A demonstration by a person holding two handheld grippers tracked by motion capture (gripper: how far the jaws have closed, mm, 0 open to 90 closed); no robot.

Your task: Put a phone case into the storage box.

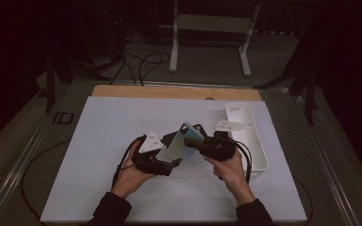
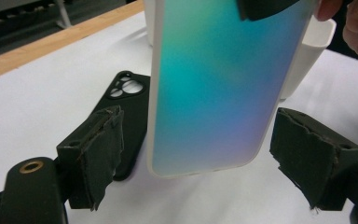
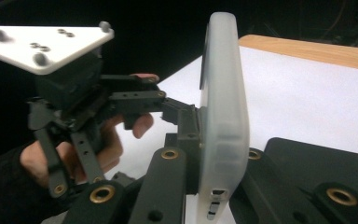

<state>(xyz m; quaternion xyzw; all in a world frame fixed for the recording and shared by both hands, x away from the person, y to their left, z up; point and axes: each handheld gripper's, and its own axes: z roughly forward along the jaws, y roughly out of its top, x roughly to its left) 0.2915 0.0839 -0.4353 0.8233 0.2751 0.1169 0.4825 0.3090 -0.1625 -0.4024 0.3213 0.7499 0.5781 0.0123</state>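
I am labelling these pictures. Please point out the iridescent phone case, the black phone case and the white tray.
iridescent phone case [image 2: 209, 88]: left gripper view, middle of its coloured back.
black phone case [image 2: 133, 100]: left gripper view, below its camera cutout.
white tray [image 1: 259, 157]: high view, its right rim.

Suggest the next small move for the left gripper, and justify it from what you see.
Probably close the left gripper on the iridescent phone case. Its open pads flank the case's lower end without touching, while the right gripper clamps the case on edge above the black case.
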